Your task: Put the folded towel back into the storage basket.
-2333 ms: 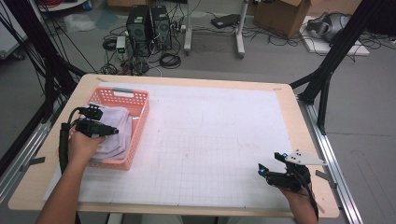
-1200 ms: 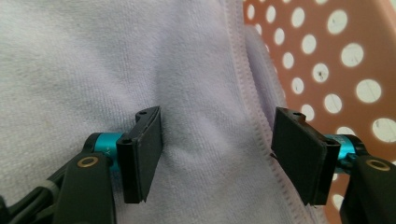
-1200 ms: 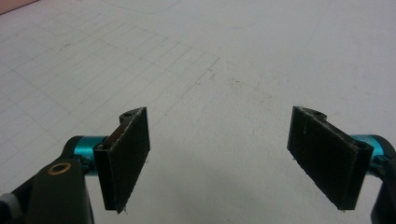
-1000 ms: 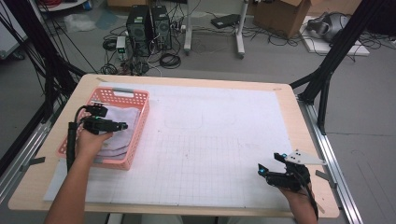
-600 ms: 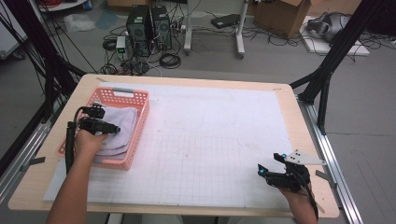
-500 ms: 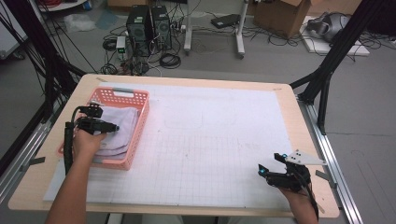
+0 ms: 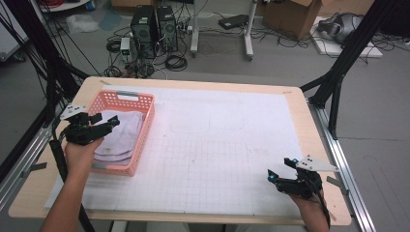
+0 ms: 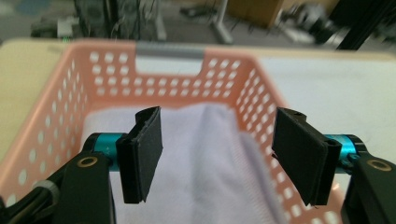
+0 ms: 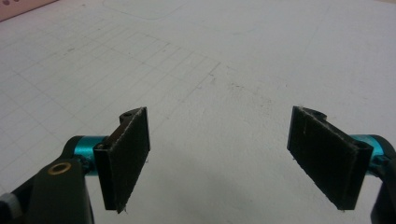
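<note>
Folded pale lavender cloth (image 8: 210, 172) lies inside the perforated pink plastic basket (image 7: 145, 137) at the table's left side; the left gripper (image 8: 219, 161) hovers above it, jaws spread wide. Right gripper (image 9: 229, 158) hangs over the white gridded mat (image 7: 227, 145), jaws parted, holding nothing.

Lab/test rig: PC towers (image 7: 153, 25), floor cables (image 7: 176, 62), black frame struts (image 7: 345, 53), cardboard boxes (image 7: 289, 13).
</note>
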`<state>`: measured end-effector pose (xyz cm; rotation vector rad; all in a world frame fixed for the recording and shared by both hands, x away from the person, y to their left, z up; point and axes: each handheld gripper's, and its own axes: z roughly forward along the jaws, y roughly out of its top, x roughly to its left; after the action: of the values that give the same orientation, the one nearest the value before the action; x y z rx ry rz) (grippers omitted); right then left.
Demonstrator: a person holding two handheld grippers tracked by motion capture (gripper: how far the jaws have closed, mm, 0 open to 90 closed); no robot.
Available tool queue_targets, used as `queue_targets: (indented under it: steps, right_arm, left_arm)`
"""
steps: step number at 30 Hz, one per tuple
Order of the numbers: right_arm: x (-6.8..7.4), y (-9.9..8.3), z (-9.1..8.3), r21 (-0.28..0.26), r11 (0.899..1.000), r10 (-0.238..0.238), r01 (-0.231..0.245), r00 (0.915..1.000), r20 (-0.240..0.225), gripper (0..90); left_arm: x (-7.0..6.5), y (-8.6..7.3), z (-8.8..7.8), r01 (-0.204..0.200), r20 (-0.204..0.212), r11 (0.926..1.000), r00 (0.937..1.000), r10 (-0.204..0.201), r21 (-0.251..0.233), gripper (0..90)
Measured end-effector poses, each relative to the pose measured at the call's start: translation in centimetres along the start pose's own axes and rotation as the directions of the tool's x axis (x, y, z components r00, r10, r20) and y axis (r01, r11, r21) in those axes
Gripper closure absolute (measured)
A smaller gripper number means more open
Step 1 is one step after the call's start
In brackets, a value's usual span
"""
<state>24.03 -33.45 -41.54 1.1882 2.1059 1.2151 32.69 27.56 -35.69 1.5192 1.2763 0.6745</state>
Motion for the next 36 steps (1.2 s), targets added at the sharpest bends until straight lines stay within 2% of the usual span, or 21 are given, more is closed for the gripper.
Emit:
queue_targets:
  steps: [5, 11, 12, 13, 14, 15, 16, 17, 18, 19, 20, 22, 23, 27, 28, 29, 30, 32, 33, 34, 36]
  right_arm:
    - [0.0, 0.0, 0.0, -0.005, 1.0, 0.0, 0.0, 1.0, 0.001, 20.2]
    - [0.0, 0.0, 0.0, -0.008, 1.0, -0.002, 0.002, 1.0, 0.0, 20.2]
    - [0.0, 0.0, 0.0, -0.005, 1.0, -0.001, 0.001, 1.0, -0.003, 20.1]
    - [0.0, 0.0, 0.1, -0.008, 1.0, -0.005, 0.005, 1.0, -0.007, 20.2]
    - [0.1, 0.0, 0.0, -0.009, 1.0, -0.004, 0.004, 0.9999, -0.011, 20.2]
    - [0.0, 0.0, 0.0, -0.013, 1.0, -0.007, 0.006, 0.9999, -0.013, 20.1]
    - [0.0, 0.0, 0.0, -0.017, 1.0, -0.001, 0.001, 0.9999, -0.015, 20.2]
    - [0.0, 0.0, 0.0, -0.021, 1.0, 0.0, -0.001, 0.9998, -0.019, 20.1]
    - [0.0, 0.0, 0.0, -0.025, 1.0, -0.001, 0.0, 0.9998, -0.019, 20.2]
    - [0.0, 0.0, -0.1, -0.027, 1.0, 0.003, -0.003, 0.9998, -0.019, 20.2]
    - [0.0, 0.0, -0.1, -0.029, 1.0, 0.0, 0.0, 0.9998, -0.021, 20.2]
    - [0.0, 0.0, -0.2, -0.038, 0.999, -0.007, 0.007, 0.9998, -0.017, 20.1]
    - [0.0, 0.0, -0.2, -0.038, 0.999, -0.007, 0.007, 0.9998, -0.017, 20.1]
    - [-0.2, -0.1, -0.4, -0.052, 0.999, -0.005, 0.004, 0.9998, -0.02, 20.2]
    - [-0.2, -0.1, -0.4, -0.054, 0.999, -0.002, 0.001, 0.9997, -0.023, 20.1]
    - [-0.3, -0.1, -0.5, -0.057, 0.998, -0.005, 0.004, 0.9998, -0.021, 20.1]
    - [-0.4, -0.2, -0.5, -0.058, 0.998, -0.005, 0.004, 0.9998, -0.018, 20.1]
    - [-0.4, -0.3, -0.6, -0.062, 0.998, -0.003, 0.002, 0.9998, -0.017, 20.1]
    - [-0.4, -0.3, -0.7, -0.062, 0.998, -0.006, 0.005, 0.9998, -0.018, 20.1]
    - [-0.4, -0.4, -0.7, -0.064, 0.998, -0.002, 0.001, 0.9998, -0.019, 20.1]
    - [-0.5, -0.5, -0.7, -0.062, 0.998, -0.004, 0.003, 0.9998, -0.018, 20.1]
  left_arm:
    - [-1.2, 0.4, -1.1, 0.002, 0.07, 0.9978, 0.9975, 0.002, -0.066, 33.0]
    - [-4.4, 0.3, -2.2, -0.04, 0.179, 0.99, 0.9817, 0.064, -0.135, 28.0]
    - [-5.0, 0.1, -2.3, -0.043, 0.19, 0.9896, 0.9793, 0.069, -0.137, 25.4]
    - [-5.3, 0.0, -2.3, -0.047, 0.199, 0.9894, 0.9772, 0.074, -0.138, 16.6]
    - [-6.2, -0.4, -2.3, -0.055, 0.218, 0.9875, 0.972, 0.087, -0.148, 16.4]
    - [-6.2, -0.4, -2.3, -0.055, 0.218, 0.9875, 0.972, 0.087, -0.148, 16.5]
    - [-7.2, -0.9, -2.3, -0.057, 0.255, 0.9855, 0.9621, 0.097, -0.159, 16.5]
    - [-7.2, -0.9, -2.3, -0.057, 0.255, 0.9855, 0.9621, 0.097, -0.159, 17.2]
    - [-8.3, -1.5, -2.3, -0.067, 0.293, 0.9822, 0.9489, 0.117, -0.175, 18.9]
    - [-8.3, -1.5, -2.3, -0.067, 0.293, 0.9822, 0.9489, 0.117, -0.175, 19.6]
    - [-8.8, -1.7, -2.2, -0.078, 0.302, 0.9811, 0.9444, 0.13, -0.177, 19.6]
    - [-10.2, -2.4, -1.9, -0.085, 0.343, 0.9806, 0.9287, 0.142, -0.177, 19.9]
    - [-10.2, -2.4, -1.9, -0.085, 0.343, 0.9806, 0.9287, 0.142, -0.177, 20.1]
    - [-11.6, -3.5, -1.6, -0.085, 0.378, 0.9801, 0.9137, 0.148, -0.18, 20.6]
    - [-12.2, -4.0, -1.4, -0.091, 0.398, 0.9799, 0.904, 0.156, -0.178, 20.6]
    - [-12.2, -4.0, -1.4, -0.091, 0.398, 0.9799, 0.904, 0.156, -0.178, 20.6]
    - [-12.6, -4.4, -1.3, -0.091, 0.409, 0.9798, 0.8986, 0.158, -0.178, 20.6]
    - [-13.5, -5.2, -1.0, -0.107, 0.438, 0.9781, 0.8818, 0.176, -0.179, 20.7]
    - [-13.7, -5.5, -0.9, -0.11, 0.443, 0.9778, 0.8783, 0.18, -0.178, 20.8]
    - [-14.4, -6.3, -0.4, -0.106, 0.46, 0.9792, 0.8704, 0.176, -0.173, 20.8]
    - [-15.1, -6.9, 0.0, -0.116, 0.469, 0.9785, 0.8635, 0.184, -0.17, 20.8]
